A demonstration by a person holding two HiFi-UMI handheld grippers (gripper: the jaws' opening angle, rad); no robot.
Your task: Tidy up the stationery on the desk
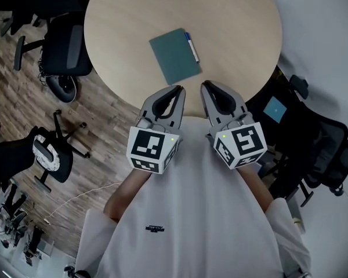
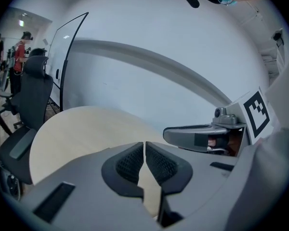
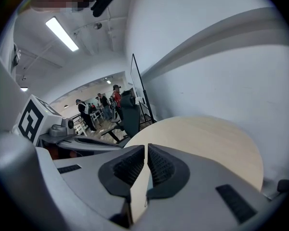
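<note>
Head view: round light-wood table (image 1: 238, 16). Teal notebook (image 1: 174, 56) lies flat near the table's middle, tilted. White pen with blue cap (image 1: 191, 46) lies along the notebook's right edge, touching it.

Left gripper (image 1: 178, 89) and right gripper (image 1: 203, 86) hover side by side at the table's near edge, well short of the notebook and not touching it.

Left gripper view: jaws together, ribbed pads (image 2: 131, 161) almost meeting, nothing between them.

Right gripper view: jaws closed to a thin slit, pads (image 3: 160, 166) empty.

Black office chair (image 1: 66, 48) stands left of the table on wood flooring.
</note>
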